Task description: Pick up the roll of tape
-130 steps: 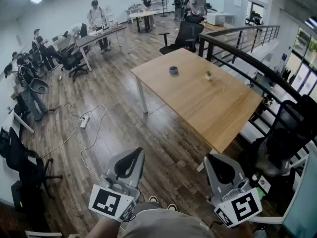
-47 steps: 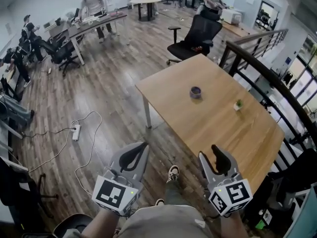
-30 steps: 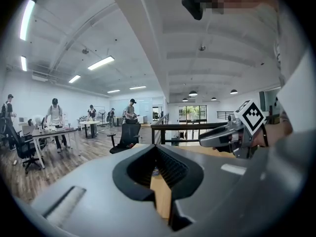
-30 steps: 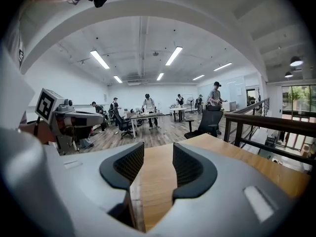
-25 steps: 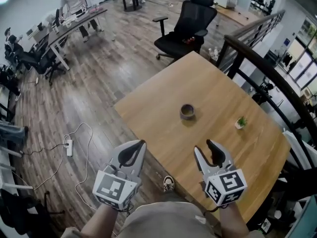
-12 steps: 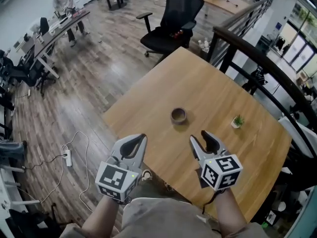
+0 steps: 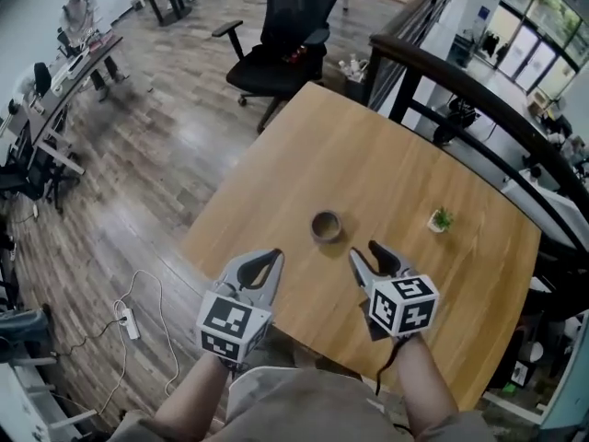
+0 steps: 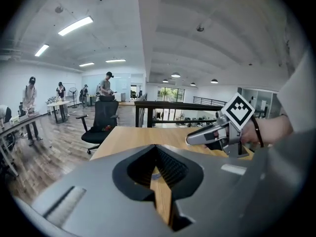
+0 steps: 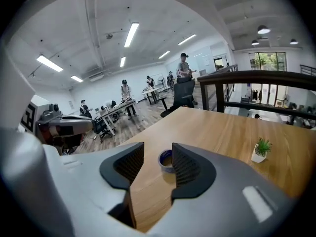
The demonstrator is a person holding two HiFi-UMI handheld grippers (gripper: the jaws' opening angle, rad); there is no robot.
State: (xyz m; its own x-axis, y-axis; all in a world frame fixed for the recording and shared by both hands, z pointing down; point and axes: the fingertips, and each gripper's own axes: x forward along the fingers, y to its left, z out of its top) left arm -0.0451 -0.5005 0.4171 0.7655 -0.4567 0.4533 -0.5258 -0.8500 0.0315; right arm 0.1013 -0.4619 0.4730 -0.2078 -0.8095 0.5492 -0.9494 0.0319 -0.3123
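Observation:
The roll of tape (image 7: pixel 326 226) lies flat on the wooden table (image 7: pixel 396 155), near its front-left part; it is a small ring with a blue edge. In the right gripper view the tape (image 9: pixel 166 160) shows through the gap between the jaws, a short way ahead and not touched. My right gripper (image 7: pixel 369 254) is open and hovers over the table just near-right of the roll. My left gripper (image 7: pixel 273 257) hangs at the table's near edge, left of the roll, with its tips together and nothing in them.
A small potted plant (image 7: pixel 441 219) stands on the table to the right of the tape. A black office chair (image 7: pixel 285 35) sits beyond the far corner. A dark railing (image 7: pixel 460 95) runs along the table's far right side. People work at desks far left.
The view has closed in on the table. Both grippers have come from over the floor to the table's near edge, and the tape now lies just ahead of them.

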